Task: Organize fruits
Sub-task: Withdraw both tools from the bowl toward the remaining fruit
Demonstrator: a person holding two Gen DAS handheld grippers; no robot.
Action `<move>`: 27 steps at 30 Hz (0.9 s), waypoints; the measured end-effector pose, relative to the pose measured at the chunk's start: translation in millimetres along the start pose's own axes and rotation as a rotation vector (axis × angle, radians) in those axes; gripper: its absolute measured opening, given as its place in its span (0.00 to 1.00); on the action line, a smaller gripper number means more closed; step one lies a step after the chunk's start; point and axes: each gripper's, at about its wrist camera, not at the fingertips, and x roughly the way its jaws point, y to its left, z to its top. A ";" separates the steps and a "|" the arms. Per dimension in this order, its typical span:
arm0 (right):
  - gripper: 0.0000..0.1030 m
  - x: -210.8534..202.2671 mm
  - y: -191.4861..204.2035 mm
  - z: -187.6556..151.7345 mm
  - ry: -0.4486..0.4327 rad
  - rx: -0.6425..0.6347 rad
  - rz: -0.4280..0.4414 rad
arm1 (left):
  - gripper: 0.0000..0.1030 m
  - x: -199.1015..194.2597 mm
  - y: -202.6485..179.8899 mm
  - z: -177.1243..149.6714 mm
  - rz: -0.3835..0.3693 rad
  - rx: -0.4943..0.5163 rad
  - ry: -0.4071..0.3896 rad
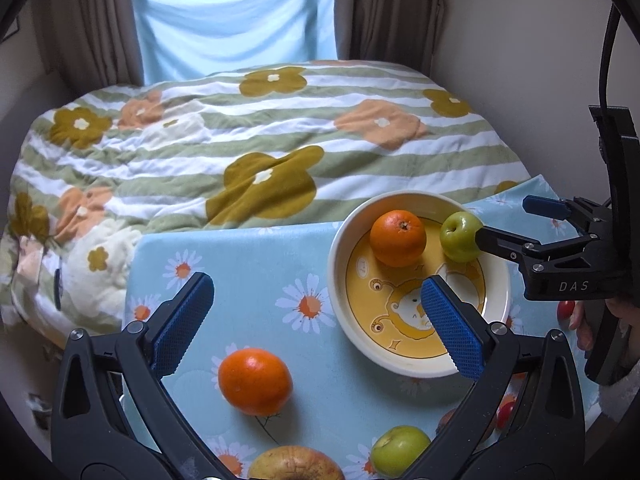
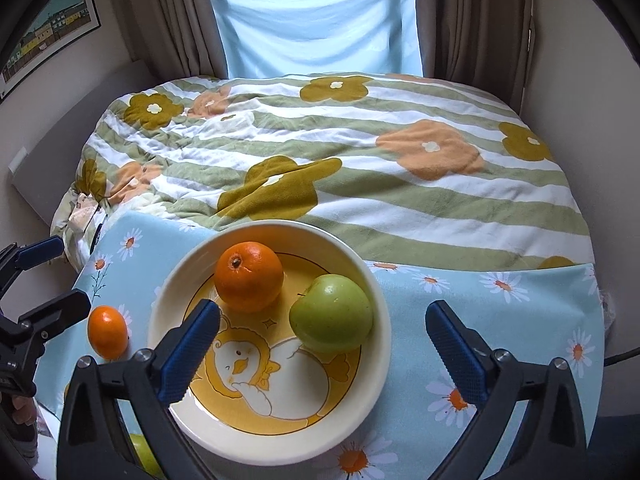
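While the left gripper [image 1: 316,322] stood with fingers spread above the daisy cloth [image 1: 256,276], an orange [image 1: 255,382] lay lower centre and the bowl [image 1: 500,264] centre right. Seen from the right wrist, the right gripper [image 2: 322,344] was spread wide, gripping nothing, over the bowl [image 2: 376,360] at frame centre, which held an orange [image 2: 249,277] and a green apple [image 2: 331,318].

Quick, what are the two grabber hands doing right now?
Left gripper: jaws open, holding nothing.
Right gripper: jaws open, holding nothing, green apple in the bowl.
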 end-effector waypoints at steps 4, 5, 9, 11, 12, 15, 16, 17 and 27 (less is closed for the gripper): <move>1.00 -23.7 0.8 -1.3 -0.003 0.008 0.011 | 1.00 -22.2 -7.7 0.3 0.016 -0.001 -0.035; 1.00 -30.3 0.1 -2.0 -0.006 0.012 0.017 | 1.00 -28.1 -9.1 -0.1 0.021 -0.003 -0.042; 1.00 -57.5 2.4 -6.6 -0.018 0.022 0.024 | 1.00 -55.4 -11.2 -3.7 0.043 -0.020 -0.080; 1.00 -71.5 3.1 -9.4 -0.023 0.024 0.043 | 1.00 -70.7 -11.8 -8.2 0.066 -0.026 -0.103; 1.00 -79.0 3.2 -11.2 -0.029 0.027 0.055 | 1.00 -77.9 -11.8 -10.9 0.081 -0.029 -0.114; 1.00 -100.7 5.4 -17.7 -0.050 0.027 0.066 | 1.00 -97.5 -10.3 -21.2 0.149 -0.043 -0.139; 1.00 -107.4 7.3 -19.6 -0.061 0.025 0.050 | 1.00 -102.7 -9.3 -25.4 0.168 -0.050 -0.138; 1.00 -114.0 9.2 -23.0 -0.072 0.020 0.034 | 1.00 -107.0 -8.1 -29.6 0.180 -0.057 -0.138; 1.00 -138.0 29.1 -69.0 -0.071 0.047 0.038 | 1.00 -135.0 9.1 -84.3 0.190 -0.043 -0.130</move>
